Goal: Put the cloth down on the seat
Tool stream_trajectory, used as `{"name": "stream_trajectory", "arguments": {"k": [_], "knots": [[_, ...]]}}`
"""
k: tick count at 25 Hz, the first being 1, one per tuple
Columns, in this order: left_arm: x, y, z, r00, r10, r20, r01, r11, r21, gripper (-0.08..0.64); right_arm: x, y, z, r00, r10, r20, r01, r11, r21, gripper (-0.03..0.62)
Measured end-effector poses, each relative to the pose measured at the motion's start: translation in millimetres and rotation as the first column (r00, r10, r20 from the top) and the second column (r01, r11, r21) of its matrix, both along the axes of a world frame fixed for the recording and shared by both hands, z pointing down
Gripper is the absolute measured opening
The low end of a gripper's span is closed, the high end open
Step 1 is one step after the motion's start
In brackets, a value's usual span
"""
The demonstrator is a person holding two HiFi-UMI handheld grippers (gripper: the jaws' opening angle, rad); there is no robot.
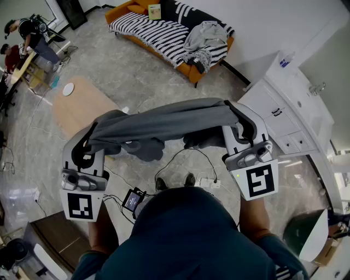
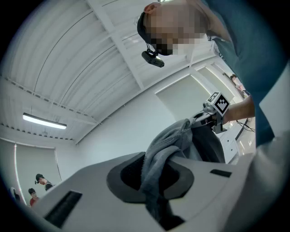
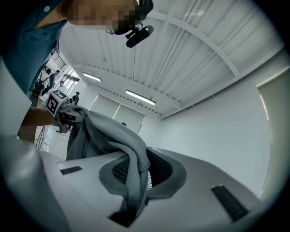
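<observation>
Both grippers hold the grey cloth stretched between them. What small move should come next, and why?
Probably carry the cloth forward toward the sofa, with both grippers shut. The left gripper and right gripper each pinch one end, the cloth hangs in the air between them, and the sofa seat lies well ahead.

Sofa (image 1: 190, 70) — striped blanket (image 1: 156, 30), grey garment (image 1: 205, 36).

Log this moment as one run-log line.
left gripper: shut on cloth | right gripper: shut on cloth | cloth: hanging between both | sofa: ahead, not reached
</observation>
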State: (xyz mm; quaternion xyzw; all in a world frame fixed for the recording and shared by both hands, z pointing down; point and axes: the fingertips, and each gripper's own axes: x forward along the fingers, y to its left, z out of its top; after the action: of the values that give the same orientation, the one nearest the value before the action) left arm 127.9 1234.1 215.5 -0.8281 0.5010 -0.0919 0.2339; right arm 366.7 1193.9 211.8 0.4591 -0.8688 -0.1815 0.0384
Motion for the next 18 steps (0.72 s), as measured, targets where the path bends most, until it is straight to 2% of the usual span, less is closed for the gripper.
{"name": "stream_trajectory", "arguments": {"k": [18], "knots": [[10.0,-12.0,7.2,1.0,-0.008,-0.001,0.008,1.0,-0.028,0.032,9.1,-10.6,15.1,0.999,-0.023,0.028,0.025,0.998,-0.058,0.046]]}}
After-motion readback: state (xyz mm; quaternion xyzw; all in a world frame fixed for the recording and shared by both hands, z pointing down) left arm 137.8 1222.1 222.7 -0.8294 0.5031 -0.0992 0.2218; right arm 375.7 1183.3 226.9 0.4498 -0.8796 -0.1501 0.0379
